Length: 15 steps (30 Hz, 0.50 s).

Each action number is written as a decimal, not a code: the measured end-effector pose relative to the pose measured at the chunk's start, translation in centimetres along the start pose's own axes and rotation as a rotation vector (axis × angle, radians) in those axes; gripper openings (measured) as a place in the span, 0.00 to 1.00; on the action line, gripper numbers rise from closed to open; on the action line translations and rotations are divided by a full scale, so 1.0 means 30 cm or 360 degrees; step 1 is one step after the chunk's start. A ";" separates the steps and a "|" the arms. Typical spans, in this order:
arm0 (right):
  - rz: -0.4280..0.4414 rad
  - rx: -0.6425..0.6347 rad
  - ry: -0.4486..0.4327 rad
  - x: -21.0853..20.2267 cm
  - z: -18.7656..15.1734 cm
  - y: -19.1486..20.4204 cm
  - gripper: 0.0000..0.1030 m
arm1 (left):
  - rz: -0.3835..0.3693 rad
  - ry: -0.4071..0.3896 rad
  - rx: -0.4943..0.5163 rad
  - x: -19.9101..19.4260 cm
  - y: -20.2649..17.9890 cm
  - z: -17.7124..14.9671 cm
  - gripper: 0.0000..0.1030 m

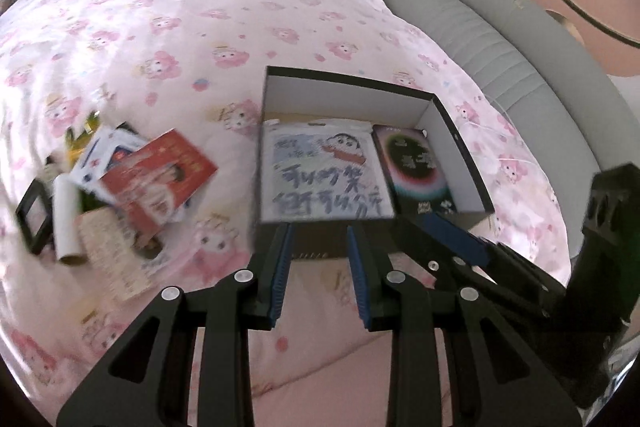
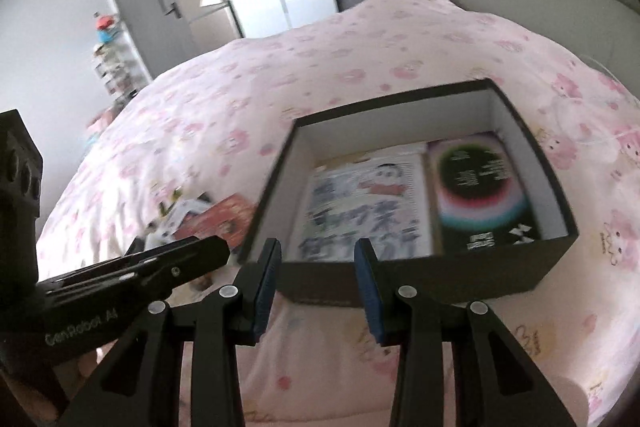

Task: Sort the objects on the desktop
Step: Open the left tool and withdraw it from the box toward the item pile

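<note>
A black box (image 1: 460, 147) with white inner walls sits open on a bed (image 1: 180, 27) covered in a pink cartoon-print sheet. Inside the box, a white card with a cartoon boy and blue handwriting (image 1: 324, 175) lies flat on the left, and a dark packet with a ringed rainbow design (image 1: 416, 167) lies just beside it on the right. To the left of the box, well apart from it, a loose pile of things rests on the sheet: a red card (image 1: 160, 183) on top, a white tube (image 1: 66, 219), a small black frame (image 1: 34, 215), a beige printed card (image 1: 108, 255) and some white and blue papers (image 1: 96, 155); the blur hides finer detail. The left hand-held gripper (image 1: 320, 239) hangs over the bed at the near wall of the box, its blue-padded fingers apart with nothing between them. The right hand-held gripper (image 2: 316, 259) is beside it, also in front of the near wall, fingers apart and empty. Each gripper shows in the other's view. A grey padded headboard (image 1: 500, 39) runs along the far right of the bed.
</note>
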State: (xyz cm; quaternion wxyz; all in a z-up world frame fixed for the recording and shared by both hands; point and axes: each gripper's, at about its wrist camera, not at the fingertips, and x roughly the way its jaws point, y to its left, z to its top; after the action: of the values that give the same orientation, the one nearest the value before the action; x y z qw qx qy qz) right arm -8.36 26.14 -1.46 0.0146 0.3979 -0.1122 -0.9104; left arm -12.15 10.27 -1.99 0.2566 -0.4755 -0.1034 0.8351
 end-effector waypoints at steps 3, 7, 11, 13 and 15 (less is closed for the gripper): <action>0.0076 -0.0039 0.0036 0.013 -0.034 0.066 0.33 | 0.0059 -0.0020 0.0014 -0.048 0.047 -0.046 0.26; 0.0168 -0.0077 0.0103 0.055 -0.074 0.138 0.33 | 0.0073 -0.0018 -0.0025 -0.073 0.127 -0.098 0.26; 0.0213 -0.0151 0.0167 0.112 -0.102 0.210 0.33 | 0.0078 0.0005 -0.0118 -0.072 0.222 -0.127 0.26; 0.0235 -0.0225 0.0196 0.144 -0.097 0.254 0.33 | 0.0096 0.0040 -0.0128 -0.067 0.262 -0.112 0.26; 0.0262 -0.0332 0.0220 0.176 -0.069 0.308 0.33 | 0.0144 0.0032 -0.0112 -0.081 0.294 -0.069 0.26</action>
State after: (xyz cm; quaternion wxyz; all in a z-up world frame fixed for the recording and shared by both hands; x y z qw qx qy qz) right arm -11.05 16.13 -4.65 0.1380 0.4453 -0.0480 -0.8834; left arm -12.29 1.38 -4.97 0.2025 -0.4967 -0.1084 0.8369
